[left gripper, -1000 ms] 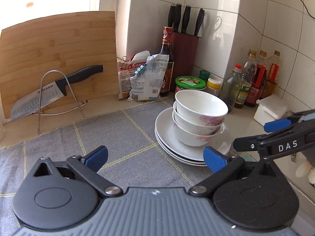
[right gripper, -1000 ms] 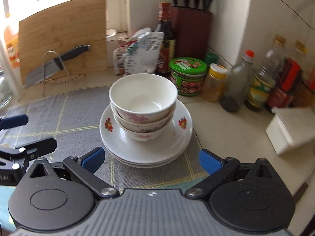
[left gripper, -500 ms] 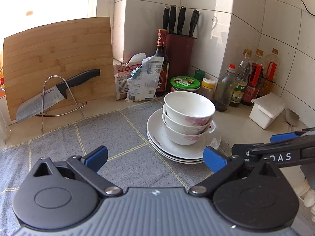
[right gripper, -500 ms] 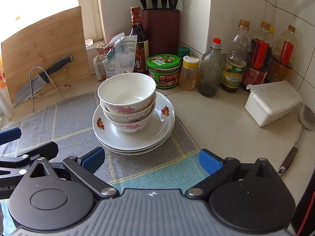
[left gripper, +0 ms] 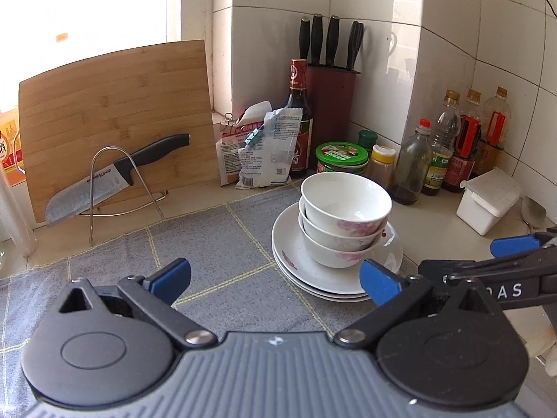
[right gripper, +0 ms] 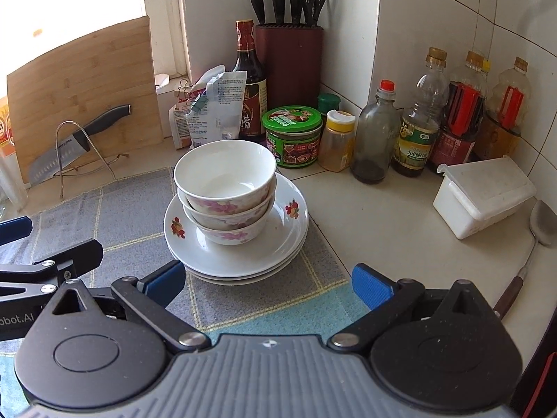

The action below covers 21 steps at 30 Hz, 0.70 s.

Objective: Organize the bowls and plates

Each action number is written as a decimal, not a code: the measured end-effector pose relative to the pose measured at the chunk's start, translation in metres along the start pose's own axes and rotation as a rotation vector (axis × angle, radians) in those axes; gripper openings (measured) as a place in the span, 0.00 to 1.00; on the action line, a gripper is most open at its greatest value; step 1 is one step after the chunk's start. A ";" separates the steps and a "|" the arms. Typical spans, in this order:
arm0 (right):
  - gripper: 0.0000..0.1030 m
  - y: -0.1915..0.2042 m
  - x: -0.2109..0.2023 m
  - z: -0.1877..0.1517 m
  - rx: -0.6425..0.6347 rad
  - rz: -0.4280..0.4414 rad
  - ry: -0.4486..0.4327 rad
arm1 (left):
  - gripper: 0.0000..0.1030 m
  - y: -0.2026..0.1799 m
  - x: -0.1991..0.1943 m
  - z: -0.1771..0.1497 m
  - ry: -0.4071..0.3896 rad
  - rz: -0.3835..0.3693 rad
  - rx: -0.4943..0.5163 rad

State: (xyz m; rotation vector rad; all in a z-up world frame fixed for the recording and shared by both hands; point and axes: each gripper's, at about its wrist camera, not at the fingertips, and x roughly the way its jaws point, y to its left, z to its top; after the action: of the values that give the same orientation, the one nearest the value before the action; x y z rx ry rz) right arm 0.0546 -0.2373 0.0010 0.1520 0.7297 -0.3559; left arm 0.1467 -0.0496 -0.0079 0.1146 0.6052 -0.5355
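Three white bowls [left gripper: 344,216] with pink flowers are nested on a stack of white flowered plates [left gripper: 299,261] at the right edge of the grey mat. They also show in the right wrist view as bowls [right gripper: 226,188] on plates [right gripper: 282,244]. My left gripper [left gripper: 275,278] is open and empty, low over the mat, short and left of the stack. My right gripper [right gripper: 268,282] is open and empty, just short of the plates' near rim.
A grey checked mat [left gripper: 209,244] covers the counter. A bamboo board [left gripper: 111,115] and a knife on a wire stand [left gripper: 115,177] are at the back left. Bags, a knife block [right gripper: 289,59], jars, bottles [right gripper: 421,115], a white box [right gripper: 484,195] and a spatula [right gripper: 536,240] crowd the back and right.
Both grippers have drawn back and risen from the stack, so the bowls and plates look smaller and farther. Both stay open. The stack has not moved.
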 end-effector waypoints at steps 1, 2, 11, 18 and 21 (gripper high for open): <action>1.00 0.000 0.000 0.000 -0.002 0.001 -0.001 | 0.99 0.000 0.000 0.000 0.000 0.003 -0.002; 1.00 -0.001 -0.001 0.000 -0.001 0.003 -0.002 | 0.99 0.000 0.000 0.000 0.000 0.004 -0.002; 1.00 -0.002 -0.002 0.001 -0.004 0.003 -0.003 | 0.99 -0.001 -0.002 0.002 0.001 0.009 -0.004; 1.00 -0.003 -0.003 0.002 -0.005 0.000 -0.006 | 0.99 -0.002 -0.002 0.002 0.001 0.008 -0.003; 1.00 -0.003 -0.003 0.002 -0.004 -0.001 -0.006 | 0.99 -0.002 -0.002 0.003 0.003 0.011 -0.003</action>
State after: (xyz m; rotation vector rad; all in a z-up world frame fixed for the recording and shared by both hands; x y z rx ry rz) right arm 0.0525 -0.2399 0.0040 0.1469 0.7247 -0.3560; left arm 0.1454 -0.0514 -0.0043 0.1156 0.6080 -0.5238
